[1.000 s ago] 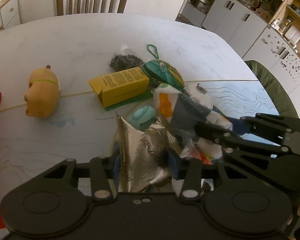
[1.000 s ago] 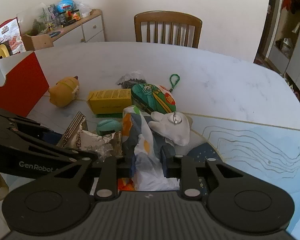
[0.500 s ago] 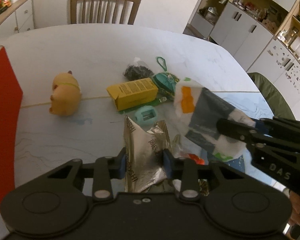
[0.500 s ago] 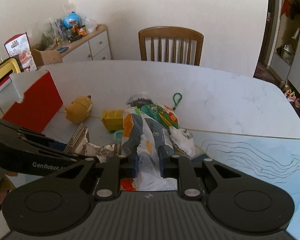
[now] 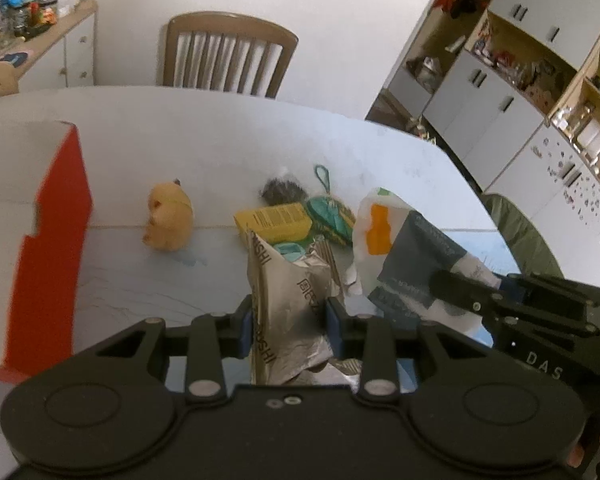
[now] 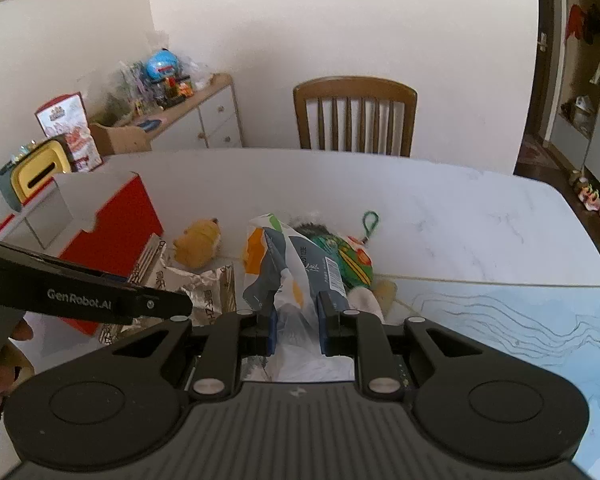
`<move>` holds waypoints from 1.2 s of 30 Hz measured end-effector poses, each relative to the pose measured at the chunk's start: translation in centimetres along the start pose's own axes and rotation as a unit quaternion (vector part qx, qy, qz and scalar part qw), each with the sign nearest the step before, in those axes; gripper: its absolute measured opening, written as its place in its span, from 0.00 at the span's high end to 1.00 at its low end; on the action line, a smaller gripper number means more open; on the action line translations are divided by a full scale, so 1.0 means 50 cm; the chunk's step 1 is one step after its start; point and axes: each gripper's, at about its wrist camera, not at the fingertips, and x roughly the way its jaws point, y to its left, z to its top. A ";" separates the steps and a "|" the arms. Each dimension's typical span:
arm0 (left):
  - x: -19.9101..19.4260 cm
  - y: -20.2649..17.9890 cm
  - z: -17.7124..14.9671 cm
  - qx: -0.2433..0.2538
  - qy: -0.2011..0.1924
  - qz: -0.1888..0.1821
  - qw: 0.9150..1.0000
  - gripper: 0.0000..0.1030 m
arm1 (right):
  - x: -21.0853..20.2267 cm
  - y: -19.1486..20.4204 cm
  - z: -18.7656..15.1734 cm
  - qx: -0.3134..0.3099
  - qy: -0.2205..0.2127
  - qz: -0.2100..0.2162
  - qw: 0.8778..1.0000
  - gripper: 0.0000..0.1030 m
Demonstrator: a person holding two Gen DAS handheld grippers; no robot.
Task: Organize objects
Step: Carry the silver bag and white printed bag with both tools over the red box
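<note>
My left hand-held gripper [image 5: 290, 322] is clamped on a crinkled silver foil packet [image 5: 288, 292], both blue pads pressed against its sides; the packet stands up between my fingers and hangs clear of the table [image 5: 148, 280]. My right hand-held gripper [image 6: 298, 322] is closed on a white, grey and orange snack bag [image 6: 278, 268], whose top rises in front of the fingers while its white lower part trails back toward the camera. In the left view that bag [image 5: 396, 248] sits just to the right of the foil packet, with the right tool's black fingers gripping it from the right edge of the frame. On the table beyond my two loads lie a yellow plush toy [image 5: 168, 220] to the left, a yellow box [image 5: 274, 220] behind the foil, a small teal object [image 5: 288, 249] partly hidden by the foil's top edge, a green printed pouch [image 5: 332, 218] with a green loop, and a dark-filled clear bag [image 5: 282, 192] farther back. A red and white box [image 5: 48, 248] stands at the left, near my left tool. A wooden chair [image 5: 228, 56] stands at the far side.
</note>
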 end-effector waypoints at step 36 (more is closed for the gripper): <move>-0.213 0.339 0.050 -0.083 -0.057 0.056 0.993 0.67 | 0.077 0.423 0.136 -0.023 -0.004 0.031 0.999 0.82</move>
